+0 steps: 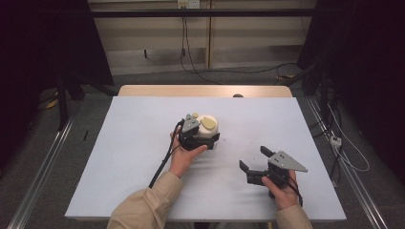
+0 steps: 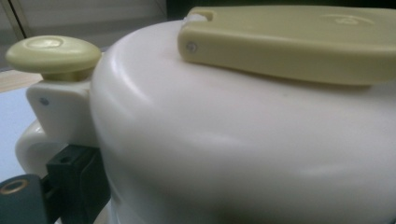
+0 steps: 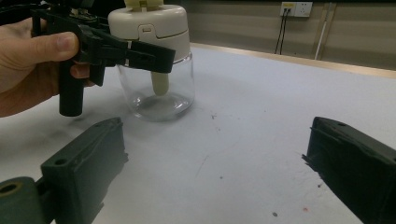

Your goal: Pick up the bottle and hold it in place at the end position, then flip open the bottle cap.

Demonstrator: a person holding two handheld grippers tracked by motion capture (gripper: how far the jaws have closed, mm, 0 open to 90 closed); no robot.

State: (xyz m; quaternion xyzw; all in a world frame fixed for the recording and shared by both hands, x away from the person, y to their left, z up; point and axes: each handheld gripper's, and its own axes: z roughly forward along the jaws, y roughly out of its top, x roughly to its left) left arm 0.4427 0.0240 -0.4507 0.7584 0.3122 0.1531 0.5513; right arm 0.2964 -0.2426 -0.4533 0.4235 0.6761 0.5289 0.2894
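Jaws of the left gripper (image 1: 204, 139) sit closed around a jar (image 1: 208, 129) near the middle of the table (image 1: 133, 143) in the high view, the left hand (image 1: 184, 157) behind it; the right gripper (image 1: 256, 161) rests well apart toward the near right, its jaws spread wide with nothing between them, the right hand (image 1: 282, 188) wrapped on its grip. From the left gripper view, the jar's cream lid (image 2: 243, 140) looms very close, a pale green flap (image 2: 299, 42) lying on top and a round green knob (image 2: 53, 55) at the side (one black jaw just shows at the lower left). From the right gripper view, two black jaws stand far apart over the bare table (image 3: 261, 116); beyond them the jar (image 3: 156, 88) stands upright, clear glass under the cream lid, with the left gripper (image 3: 130, 51) clamped about it just under the lid.
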